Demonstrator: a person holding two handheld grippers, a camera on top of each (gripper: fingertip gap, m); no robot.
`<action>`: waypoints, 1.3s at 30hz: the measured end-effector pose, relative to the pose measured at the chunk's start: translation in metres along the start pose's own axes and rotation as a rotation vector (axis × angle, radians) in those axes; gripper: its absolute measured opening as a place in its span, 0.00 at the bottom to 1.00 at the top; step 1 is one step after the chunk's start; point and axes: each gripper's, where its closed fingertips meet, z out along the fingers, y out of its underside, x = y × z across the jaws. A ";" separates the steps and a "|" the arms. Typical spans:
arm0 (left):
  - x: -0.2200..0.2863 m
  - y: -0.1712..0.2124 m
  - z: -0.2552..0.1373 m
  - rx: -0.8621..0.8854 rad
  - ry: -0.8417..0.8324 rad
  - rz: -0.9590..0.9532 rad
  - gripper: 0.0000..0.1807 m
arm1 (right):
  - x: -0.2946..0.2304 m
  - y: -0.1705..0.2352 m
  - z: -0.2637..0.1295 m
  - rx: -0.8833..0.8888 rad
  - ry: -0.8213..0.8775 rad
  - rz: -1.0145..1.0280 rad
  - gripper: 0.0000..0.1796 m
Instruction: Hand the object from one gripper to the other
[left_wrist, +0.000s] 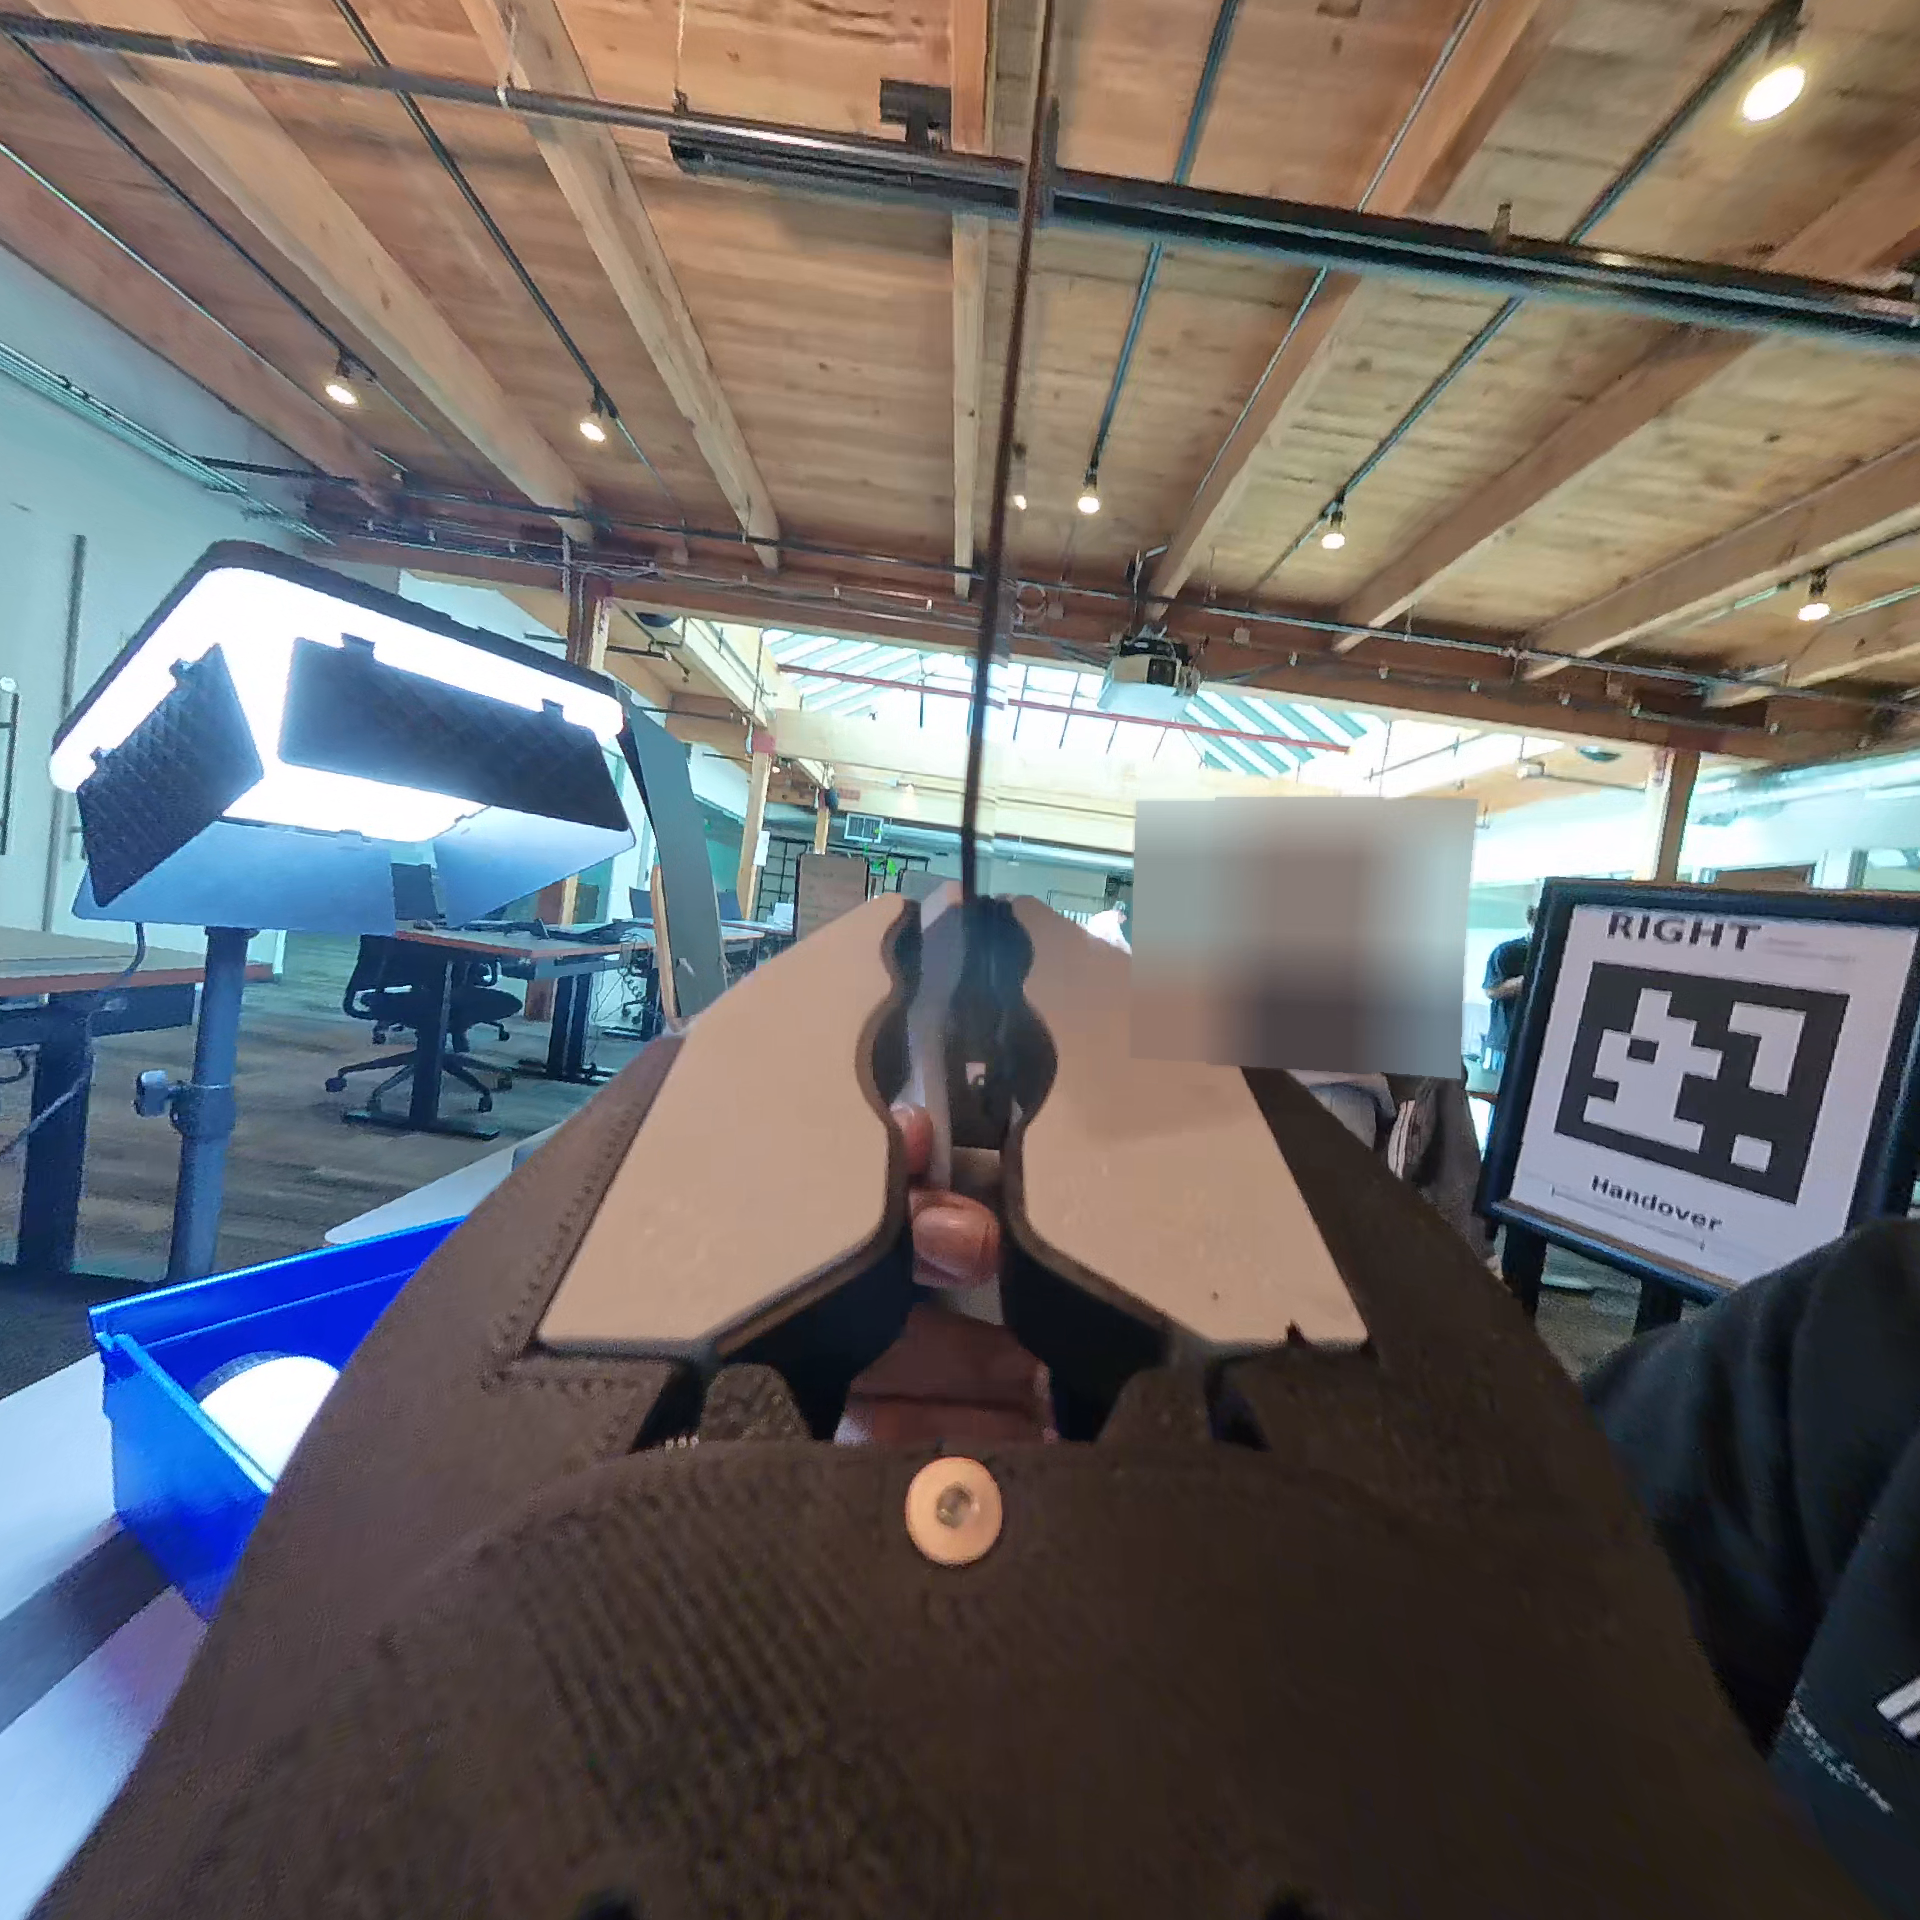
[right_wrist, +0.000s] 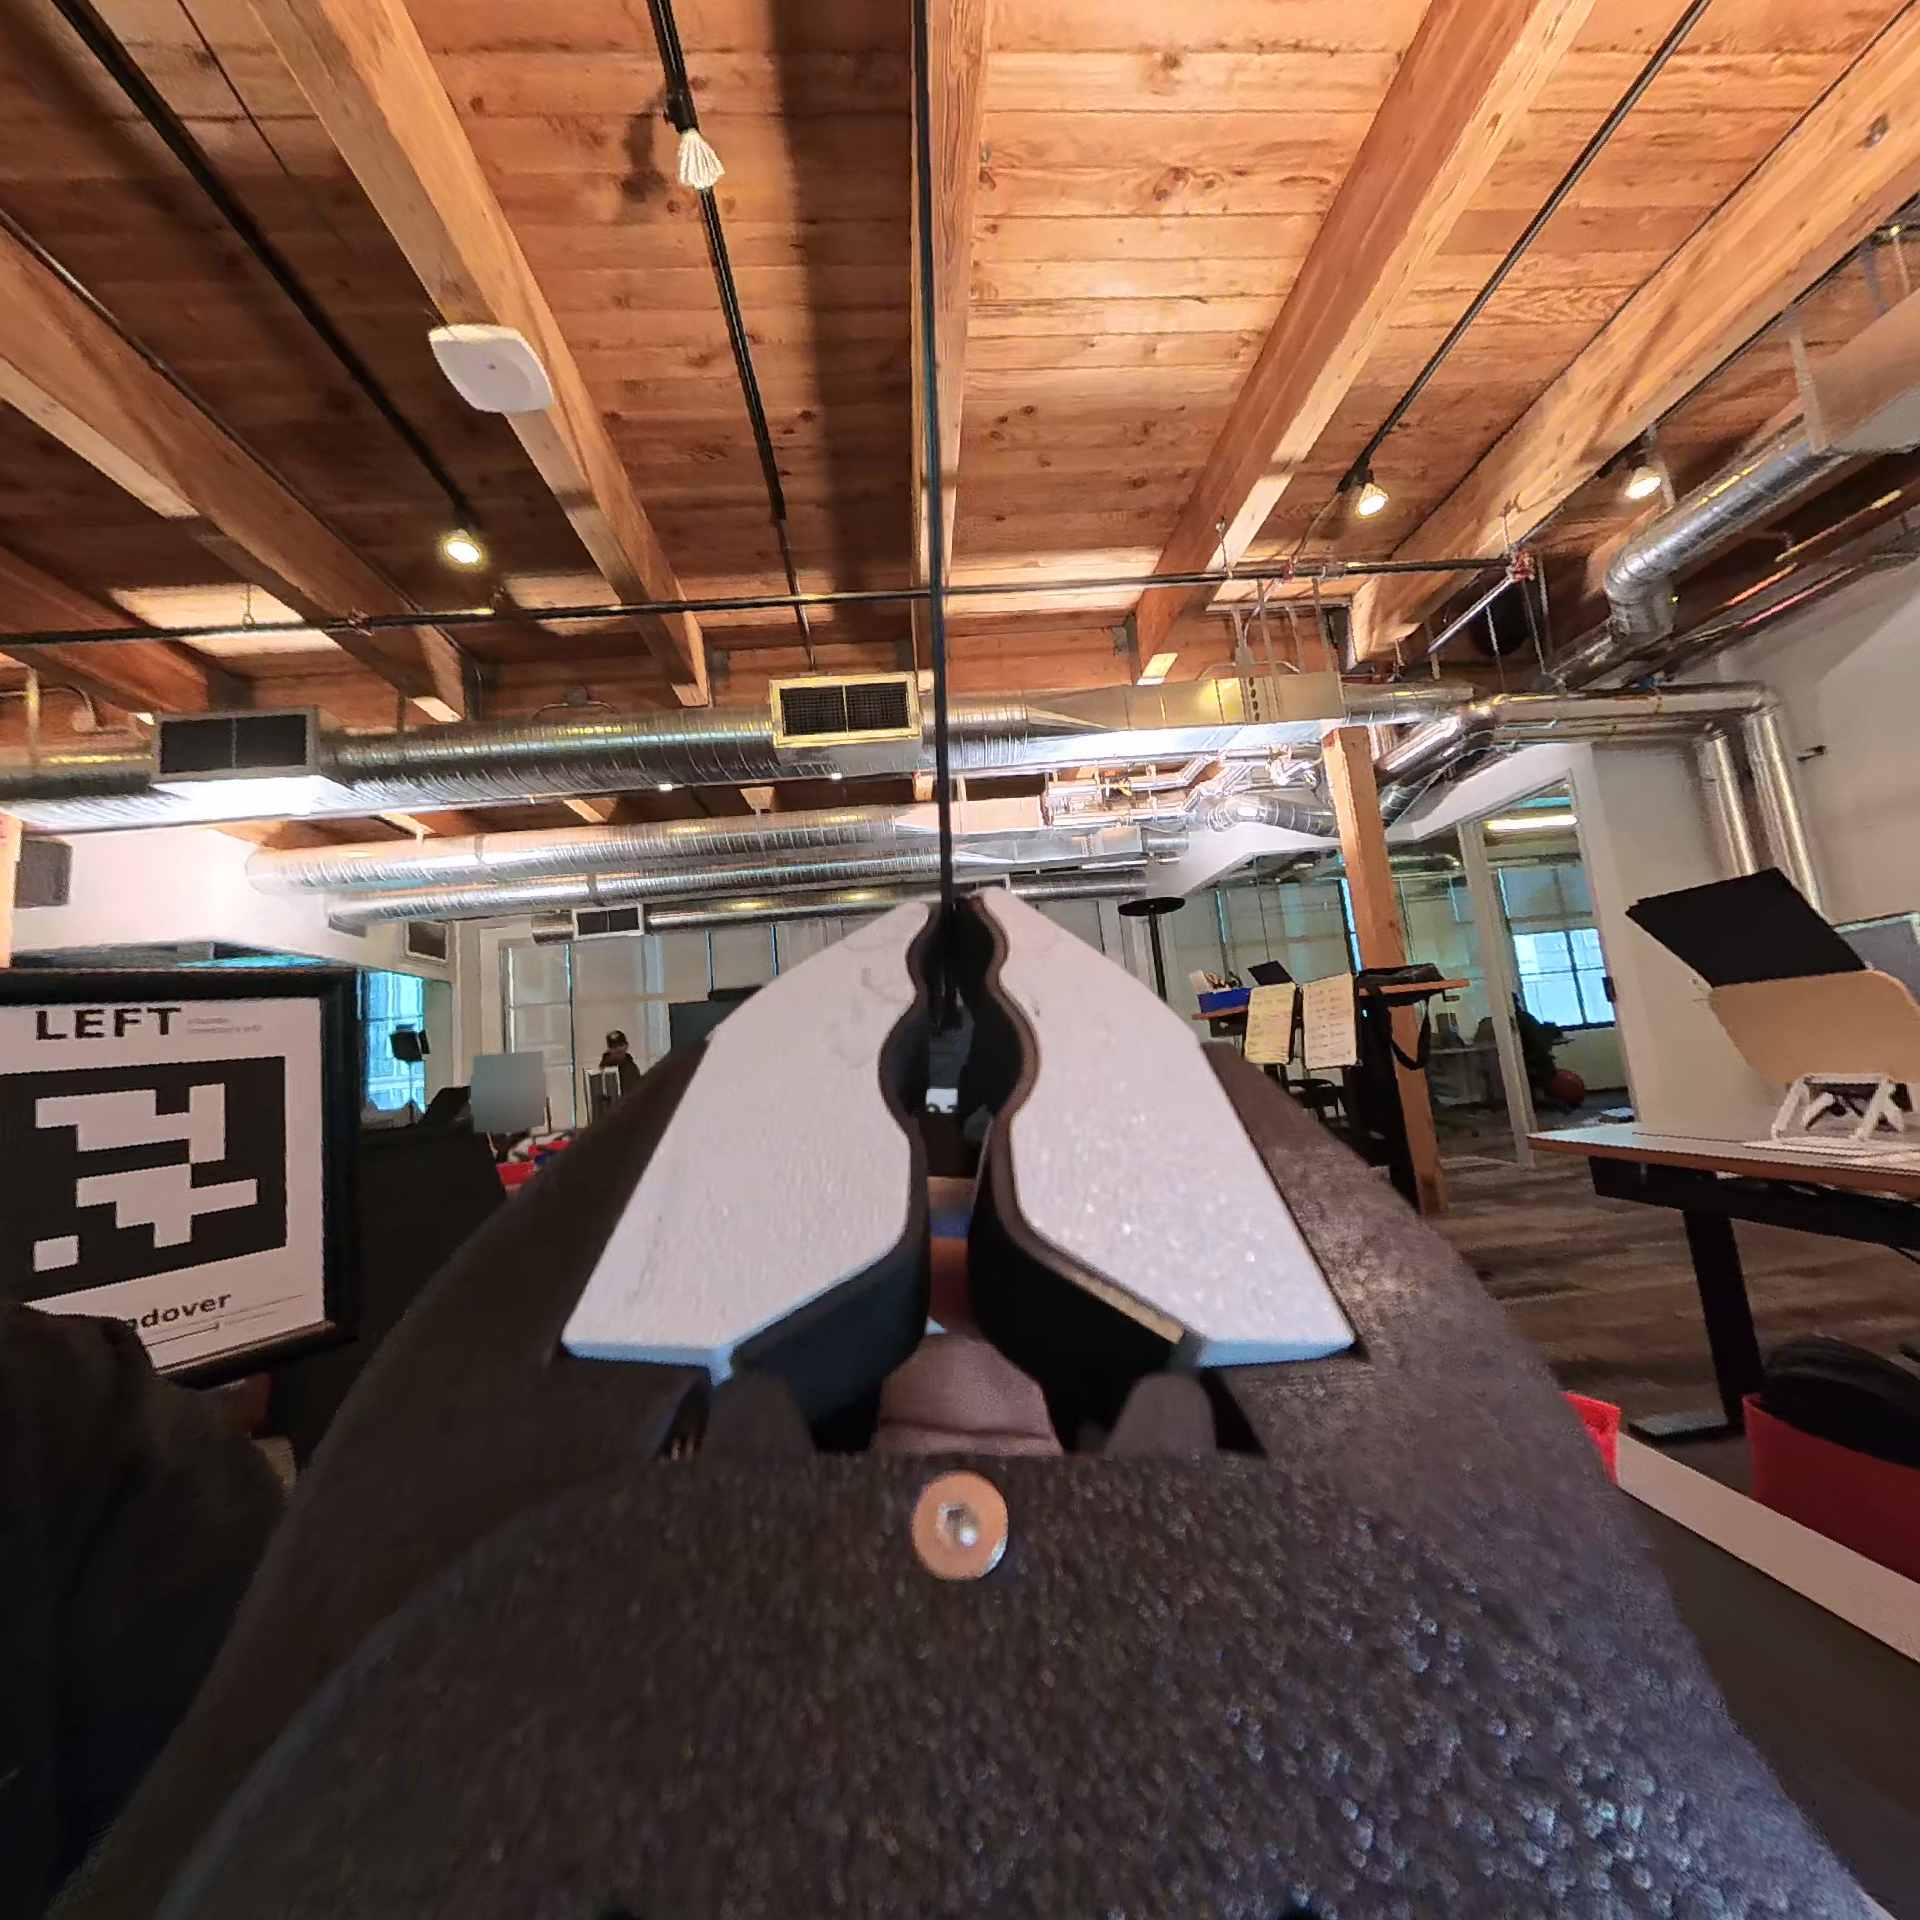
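A thin black object (left_wrist: 1003, 520), seen edge-on as a long dark line, rises from between my left gripper's fingertips (left_wrist: 966, 914) to the top of the left wrist view. The left gripper is shut on its lower end. A pale grey strip (left_wrist: 935, 997) lies beside it in the jaw gap, and a person's fingers (left_wrist: 940, 1236) show behind the jaws. In the right wrist view the same kind of thin black line (right_wrist: 930, 416) rises from my right gripper (right_wrist: 951, 909), which is shut on it. Both grippers point upward towards the wooden ceiling. Neither view clearly shows the other gripper.
A blue bin (left_wrist: 166, 1382) holding a white roll sits low left, under a lit studio lamp (left_wrist: 312, 727) on a pole. Framed marker signs stand at right (left_wrist: 1704, 1081) and at left (right_wrist: 156, 1164). A dark sleeve (left_wrist: 1766, 1455), a desk (right_wrist: 1714, 1153) and a red bin (right_wrist: 1829, 1475) are nearby. Left and right tips are no more than a few centimetres apart.
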 end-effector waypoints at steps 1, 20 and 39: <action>0.002 0.000 0.000 0.008 0.003 0.015 0.04 | 0.000 0.000 0.000 0.008 0.001 0.006 0.01; 0.003 0.005 -0.009 -0.161 0.038 -0.021 0.01 | -0.001 -0.006 -0.003 -0.039 -0.004 -0.066 0.01; -0.003 0.003 -0.012 -0.154 0.037 -0.071 0.02 | 0.006 -0.026 -0.013 0.020 0.039 -0.061 0.02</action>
